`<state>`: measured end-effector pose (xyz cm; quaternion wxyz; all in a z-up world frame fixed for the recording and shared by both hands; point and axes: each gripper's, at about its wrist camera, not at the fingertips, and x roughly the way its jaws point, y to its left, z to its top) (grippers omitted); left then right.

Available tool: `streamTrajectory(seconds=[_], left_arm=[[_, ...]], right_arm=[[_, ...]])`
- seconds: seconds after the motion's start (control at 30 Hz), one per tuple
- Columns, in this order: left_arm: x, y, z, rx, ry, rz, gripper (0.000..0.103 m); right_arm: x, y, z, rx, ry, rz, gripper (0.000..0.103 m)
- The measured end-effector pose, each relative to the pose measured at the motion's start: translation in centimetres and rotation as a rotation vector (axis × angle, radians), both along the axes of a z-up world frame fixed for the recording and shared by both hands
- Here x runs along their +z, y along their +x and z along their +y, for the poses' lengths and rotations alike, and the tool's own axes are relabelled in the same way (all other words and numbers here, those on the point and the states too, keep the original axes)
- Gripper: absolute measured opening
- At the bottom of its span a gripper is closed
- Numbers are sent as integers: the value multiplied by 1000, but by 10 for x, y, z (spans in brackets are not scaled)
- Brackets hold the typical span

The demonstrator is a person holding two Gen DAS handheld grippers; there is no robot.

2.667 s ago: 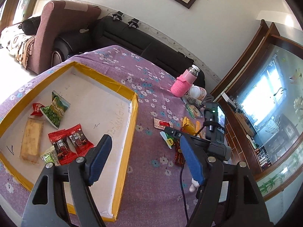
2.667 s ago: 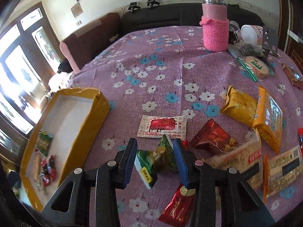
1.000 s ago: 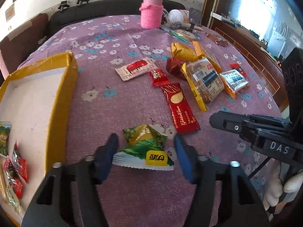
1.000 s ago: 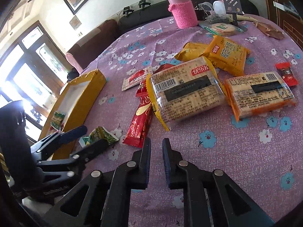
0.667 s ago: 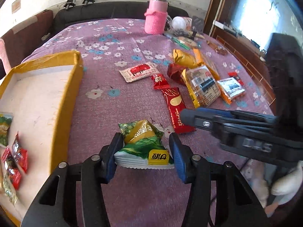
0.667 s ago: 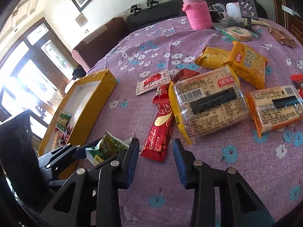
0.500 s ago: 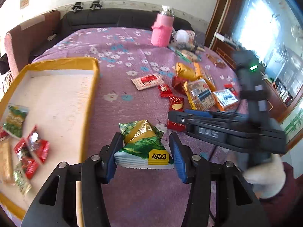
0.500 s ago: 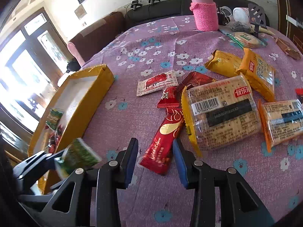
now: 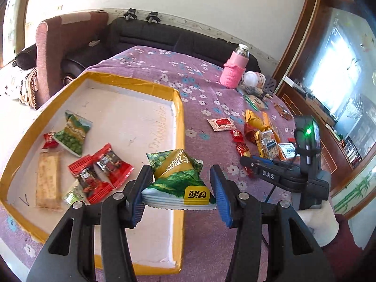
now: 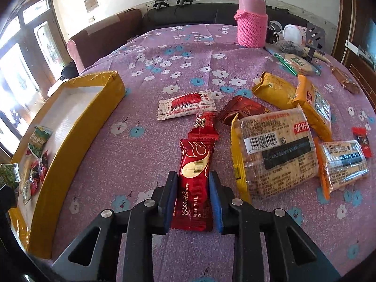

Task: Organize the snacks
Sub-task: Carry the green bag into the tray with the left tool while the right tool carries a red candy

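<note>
My left gripper [image 9: 178, 190] is shut on a green and gold snack packet [image 9: 176, 178], held in the air above the right rim of the yellow-edged box [image 9: 179, 122]. Inside the box lie a green pea packet [image 9: 72, 132], red candies [image 9: 103, 171] and a biscuit bar [image 9: 48, 179]. My right gripper [image 10: 192, 188] points down at the purple flowered cloth. Its jaws are closing on a long red wafer bar [image 10: 193, 164] that lies flat between the blue pads, both of which touch its sides. In the left wrist view the right gripper [image 9: 245, 161] sits low beside the snack pile.
Loose snacks lie to the right of the bar: two clear cracker packs [image 10: 275, 150], yellow packs [image 10: 275, 91], a white and red sachet [image 10: 186, 104] and a small red candy [image 10: 204, 124]. A pink-sleeved flask [image 10: 251, 21] stands at the back. The box [image 10: 77, 136] lies on the left.
The left gripper lifted the green packet off the cloth and carried it left over the box. The right gripper moved to the red bar, opened, and closed around it.
</note>
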<state>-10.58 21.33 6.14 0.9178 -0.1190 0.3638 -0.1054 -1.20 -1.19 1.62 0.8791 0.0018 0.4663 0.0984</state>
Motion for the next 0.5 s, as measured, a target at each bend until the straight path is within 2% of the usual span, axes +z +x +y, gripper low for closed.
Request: streamTrajectory(seconds=[0.1,0.2,0.27,0.4,0.43,0.47,0.5], left_arm=[[3,-3,11,15,-17,-15,49],[4,-5,21,33,-34,-21,49],[4,-6,26,42,-39,-21,49],[6,-13,34,59,-44,-29,49],[7,-15,36,66,-44,-32,49],[8,-16,39,73,-45,-34,49],[8,-17,42,82,-46,-35,49]], right_arm=[[1,-12,-5,31,26,34,28],[3,-17,-8,35,60,61,34],[4,-14,-8,20,59,62,55],[0,-8,4,16,-12,47,56],[0,-9,10,17,-54,35,47],[0,-11,14,17,-91,24,25],[1,-11,15,20,-96,22,25]])
